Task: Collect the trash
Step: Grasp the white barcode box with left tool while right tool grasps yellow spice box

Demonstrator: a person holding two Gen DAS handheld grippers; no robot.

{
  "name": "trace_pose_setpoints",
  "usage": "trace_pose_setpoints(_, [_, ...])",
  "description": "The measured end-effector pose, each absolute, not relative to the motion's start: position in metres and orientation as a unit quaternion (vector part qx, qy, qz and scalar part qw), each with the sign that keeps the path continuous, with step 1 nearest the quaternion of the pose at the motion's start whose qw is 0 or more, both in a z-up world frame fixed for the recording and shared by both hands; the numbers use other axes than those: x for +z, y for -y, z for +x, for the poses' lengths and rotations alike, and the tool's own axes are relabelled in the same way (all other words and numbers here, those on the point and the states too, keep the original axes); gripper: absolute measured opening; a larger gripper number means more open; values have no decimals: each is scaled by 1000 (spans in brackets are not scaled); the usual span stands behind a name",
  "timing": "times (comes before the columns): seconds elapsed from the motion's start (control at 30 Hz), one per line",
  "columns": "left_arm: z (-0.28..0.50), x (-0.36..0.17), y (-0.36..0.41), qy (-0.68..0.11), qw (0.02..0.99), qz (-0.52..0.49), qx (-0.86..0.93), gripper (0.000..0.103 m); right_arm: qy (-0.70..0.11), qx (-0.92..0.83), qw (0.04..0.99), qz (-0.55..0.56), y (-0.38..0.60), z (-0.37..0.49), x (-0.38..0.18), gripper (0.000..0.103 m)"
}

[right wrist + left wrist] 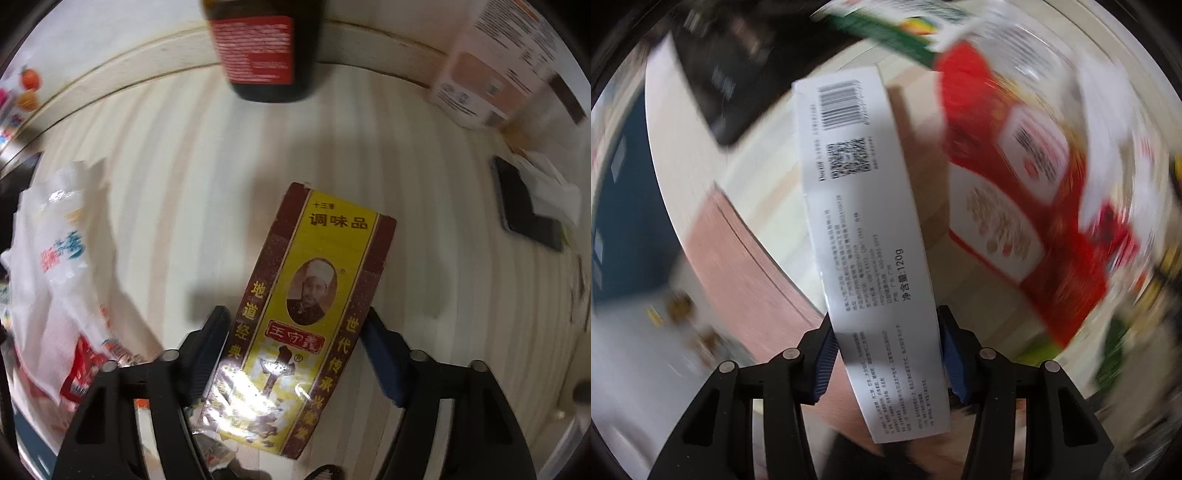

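In the left wrist view my left gripper (886,350) is shut on a long white box (860,206) with a barcode and small print, held up above the pale table. To its right is a clear plastic bag (1027,155) holding red and green packaging. In the right wrist view my right gripper (295,354) is shut on a yellow and maroon seasoning box (306,306), which points forward over the striped tabletop.
A dark bottle with a red label (266,48) stands at the back of the table. A white and orange carton (491,66) is at the back right, a black object (524,210) at the right. A white plastic bag (62,266) lies left. A pink box (746,266) and black device (731,66) show left.
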State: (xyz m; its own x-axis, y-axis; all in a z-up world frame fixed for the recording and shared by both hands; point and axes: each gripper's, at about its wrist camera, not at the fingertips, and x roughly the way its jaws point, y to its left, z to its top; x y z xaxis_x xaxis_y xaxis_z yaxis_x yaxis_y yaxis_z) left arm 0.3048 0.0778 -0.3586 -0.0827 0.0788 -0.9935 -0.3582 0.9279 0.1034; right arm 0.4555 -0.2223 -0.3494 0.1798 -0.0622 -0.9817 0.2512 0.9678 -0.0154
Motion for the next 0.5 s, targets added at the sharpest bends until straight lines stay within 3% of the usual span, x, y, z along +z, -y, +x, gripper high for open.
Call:
trace_pose_setpoints(0.1, [290,-361,-61,-722,674,-48,149,46,-641,-60,765,26,218,448,-352,67])
trace_pose_setpoints(0.27, [277,-365,-57,-718,677,-56,155,47,-658,2,751,-64,210,418,-358,66])
trace_pose_setpoints(0.4, [278,-366,-56,-722,672,-59,153,47,-646,-36,753,-119,212,396,-362,81])
trace_pose_setpoints(0.5, [286,-359,-56,-720,676,-51,152,45,-646,-42,756,-94,219,382,-362,81])
